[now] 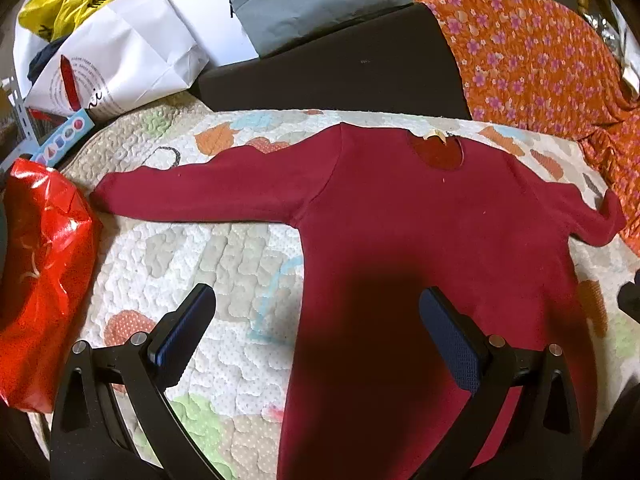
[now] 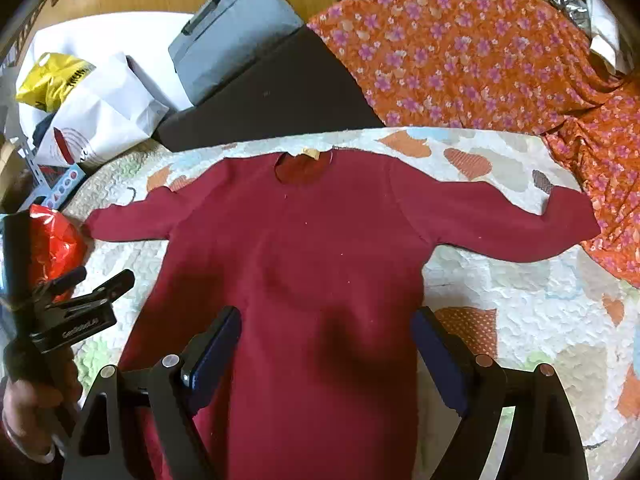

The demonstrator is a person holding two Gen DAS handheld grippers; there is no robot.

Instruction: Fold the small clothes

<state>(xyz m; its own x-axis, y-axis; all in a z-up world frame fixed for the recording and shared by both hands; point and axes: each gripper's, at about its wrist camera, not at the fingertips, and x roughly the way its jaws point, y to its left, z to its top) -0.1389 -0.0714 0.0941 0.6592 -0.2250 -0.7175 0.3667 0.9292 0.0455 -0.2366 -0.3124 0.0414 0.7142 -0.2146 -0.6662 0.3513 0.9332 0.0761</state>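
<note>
A small dark red long-sleeved garment [image 1: 420,232] lies flat on the quilted patterned mat [image 1: 224,248], neck hole at the far side, both sleeves spread out sideways. It also shows in the right wrist view [image 2: 304,256]. My left gripper [image 1: 316,320] is open and empty, hovering above the garment's left edge. My right gripper [image 2: 326,340] is open and empty, hovering above the garment's lower middle. The left gripper's body [image 2: 60,316] and the hand holding it show at the left of the right wrist view.
A shiny red bag [image 1: 40,280] lies at the mat's left edge. A white paper bag [image 1: 120,52], a yellow bag [image 1: 60,0], a grey case [image 1: 320,0] and a black block [image 1: 340,68] stand behind. Orange flowered cloth [image 1: 540,60] lies at the right.
</note>
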